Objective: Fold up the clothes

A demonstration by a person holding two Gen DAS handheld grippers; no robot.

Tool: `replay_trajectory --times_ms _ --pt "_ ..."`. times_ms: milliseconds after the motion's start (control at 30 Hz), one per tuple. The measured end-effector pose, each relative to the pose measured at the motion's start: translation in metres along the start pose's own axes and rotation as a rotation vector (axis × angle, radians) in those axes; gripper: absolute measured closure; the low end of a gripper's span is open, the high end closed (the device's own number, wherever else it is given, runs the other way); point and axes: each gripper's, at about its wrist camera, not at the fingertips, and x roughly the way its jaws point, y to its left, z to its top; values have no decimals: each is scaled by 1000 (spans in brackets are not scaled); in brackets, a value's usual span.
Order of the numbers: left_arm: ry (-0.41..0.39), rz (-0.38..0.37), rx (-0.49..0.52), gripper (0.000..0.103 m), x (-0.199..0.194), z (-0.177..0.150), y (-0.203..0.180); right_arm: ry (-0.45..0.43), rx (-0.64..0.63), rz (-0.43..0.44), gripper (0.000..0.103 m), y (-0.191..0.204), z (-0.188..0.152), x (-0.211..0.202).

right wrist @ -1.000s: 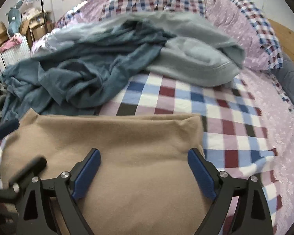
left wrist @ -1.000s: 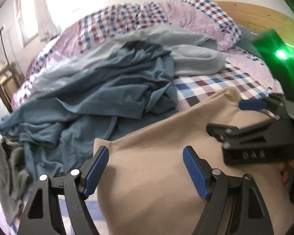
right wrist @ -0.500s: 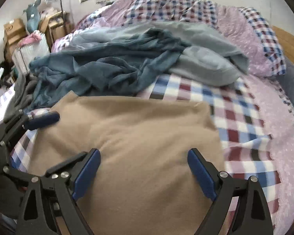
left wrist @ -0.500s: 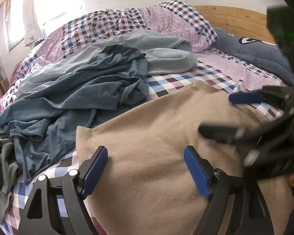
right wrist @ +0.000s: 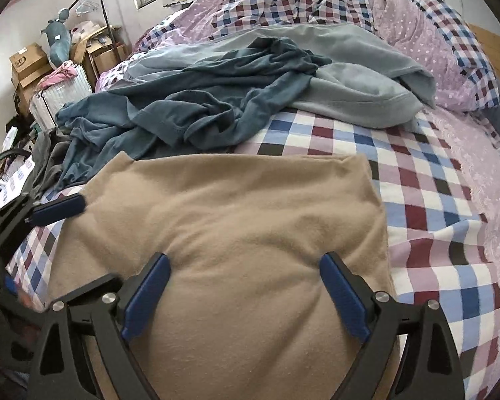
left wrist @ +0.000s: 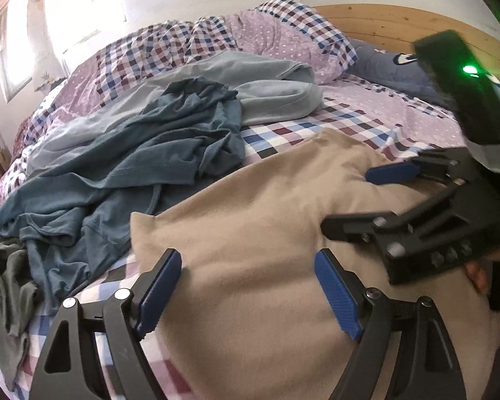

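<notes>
Since half a second ago both grippers have drawn back a little from the pile, so more of the tan fleece garment [right wrist: 236,233] shows ahead of them, its far edge now lying straight across the checked bedsheet [right wrist: 433,220]. The left gripper [left wrist: 250,296] hangs over the near part of the tan cloth with its blue pads wide apart and nothing between them. The right gripper [right wrist: 246,296] does likewise, jaws spread, the cloth passing under the gap; whether the pads touch the fleece I cannot tell. In the left view the right gripper [left wrist: 376,200] enters from the right of the jaws, above the tan cloth. Beyond the jaws lies a crumpled dark teal shirt [right wrist: 190,113], and past it a pale grey-blue garment [right wrist: 356,93]. Left of the left jaws a grey-green garment [left wrist: 3,286] droops off the bed edge.
</notes>
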Motion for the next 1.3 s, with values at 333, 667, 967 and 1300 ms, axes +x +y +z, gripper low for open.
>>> replay_trajectory --times_ms 333,667,967,1300 --pt "14 -85 -1 17 -24 -23 -10 -32 -34 -12 9 18 -32 -62" --pt "20 -87 -7 17 -35 -37 -15 26 -73 9 9 24 -62 -44" --pt "59 -64 -15 16 -51 -63 -26 -6 -85 -33 9 29 -67 -46" --pt "104 -120 -214 16 -74 -91 -19 -45 -60 -57 8 51 -80 -90"
